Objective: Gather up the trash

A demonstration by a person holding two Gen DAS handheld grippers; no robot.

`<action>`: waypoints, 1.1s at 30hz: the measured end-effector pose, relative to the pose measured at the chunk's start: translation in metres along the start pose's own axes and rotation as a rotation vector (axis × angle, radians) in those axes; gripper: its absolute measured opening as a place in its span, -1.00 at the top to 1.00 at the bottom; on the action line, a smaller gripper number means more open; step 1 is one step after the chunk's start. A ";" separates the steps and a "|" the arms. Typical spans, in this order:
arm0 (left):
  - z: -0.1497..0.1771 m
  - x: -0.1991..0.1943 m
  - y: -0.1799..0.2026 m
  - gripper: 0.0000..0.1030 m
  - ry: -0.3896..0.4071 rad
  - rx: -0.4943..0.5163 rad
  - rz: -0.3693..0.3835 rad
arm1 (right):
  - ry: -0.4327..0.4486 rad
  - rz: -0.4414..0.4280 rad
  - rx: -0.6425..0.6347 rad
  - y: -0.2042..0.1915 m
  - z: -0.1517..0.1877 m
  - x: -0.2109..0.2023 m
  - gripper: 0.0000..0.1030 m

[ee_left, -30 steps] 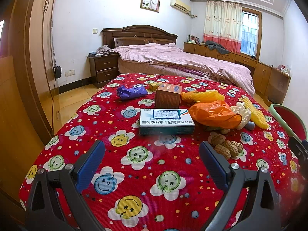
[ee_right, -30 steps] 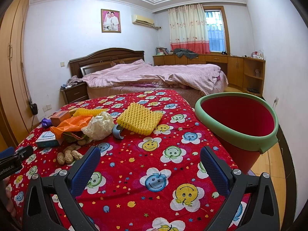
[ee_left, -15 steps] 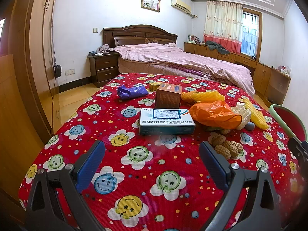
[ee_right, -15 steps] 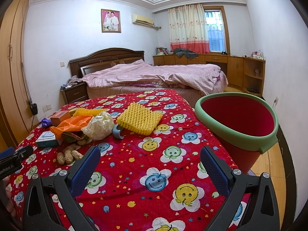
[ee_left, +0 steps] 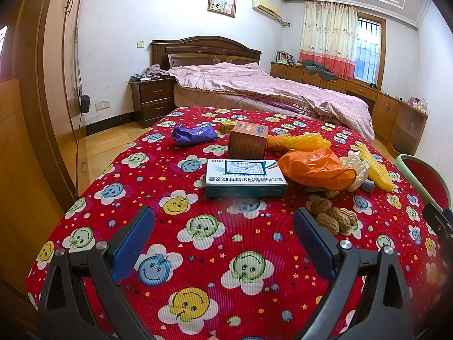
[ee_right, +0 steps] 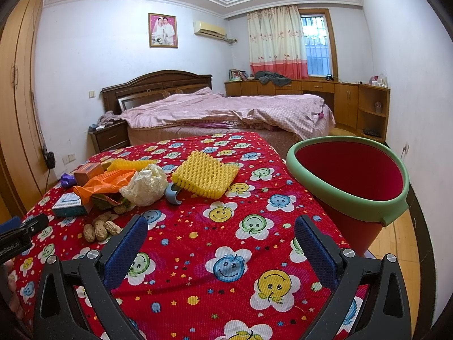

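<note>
Trash lies on a table with a red smiley-flower cloth [ee_left: 198, 235]. In the left wrist view: a white-teal medicine box [ee_left: 245, 178], an orange box [ee_left: 248, 140], a purple wrapper [ee_left: 194, 134], an orange plastic bag [ee_left: 315, 167] and peanuts [ee_left: 332, 215]. My left gripper [ee_left: 223, 226] is open and empty, short of the medicine box. In the right wrist view: yellow foam netting [ee_right: 205, 174], crumpled white paper [ee_right: 144, 184], peanuts [ee_right: 99, 228]. A red bin with a green rim [ee_right: 351, 175] stands at the table's right edge. My right gripper [ee_right: 220, 235] is open and empty above the cloth.
A bed with a pink cover [ee_left: 269, 90] stands behind the table, with a nightstand [ee_left: 153, 102] to its left. A wooden wardrobe [ee_left: 36, 99] lines the left wall. Low wooden cabinets [ee_right: 325, 96] run under the window. The left gripper's tip [ee_right: 19, 229] shows at the right view's left edge.
</note>
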State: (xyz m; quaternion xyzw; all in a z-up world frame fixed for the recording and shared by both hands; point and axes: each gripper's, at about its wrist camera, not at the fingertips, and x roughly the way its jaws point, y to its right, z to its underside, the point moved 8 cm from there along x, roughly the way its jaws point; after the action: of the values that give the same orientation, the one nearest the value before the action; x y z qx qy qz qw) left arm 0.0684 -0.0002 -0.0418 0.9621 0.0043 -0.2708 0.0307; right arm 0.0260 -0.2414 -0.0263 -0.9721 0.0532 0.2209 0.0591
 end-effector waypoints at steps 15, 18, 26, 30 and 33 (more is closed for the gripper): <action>0.005 0.000 -0.001 -0.90 -0.002 -0.004 0.002 | -0.001 0.000 0.000 0.000 0.000 0.000 -0.99; 0.005 0.000 -0.001 -0.90 -0.003 -0.004 0.003 | -0.001 0.000 -0.001 0.000 0.000 0.000 -0.99; 0.008 0.004 -0.001 -0.90 -0.023 -0.002 0.006 | -0.006 0.002 -0.002 0.000 -0.001 0.000 -0.99; 0.011 0.009 0.008 -0.90 -0.077 0.014 0.058 | -0.027 -0.001 -0.008 0.001 0.003 0.005 -0.99; 0.007 0.010 0.012 -0.90 -0.092 0.027 0.062 | -0.026 0.023 -0.007 0.000 0.000 0.007 -0.99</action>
State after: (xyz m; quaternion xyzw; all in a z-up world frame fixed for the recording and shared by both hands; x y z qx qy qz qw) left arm 0.0740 -0.0125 -0.0524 0.9487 -0.0304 -0.3136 0.0264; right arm 0.0322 -0.2416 -0.0292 -0.9686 0.0630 0.2345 0.0537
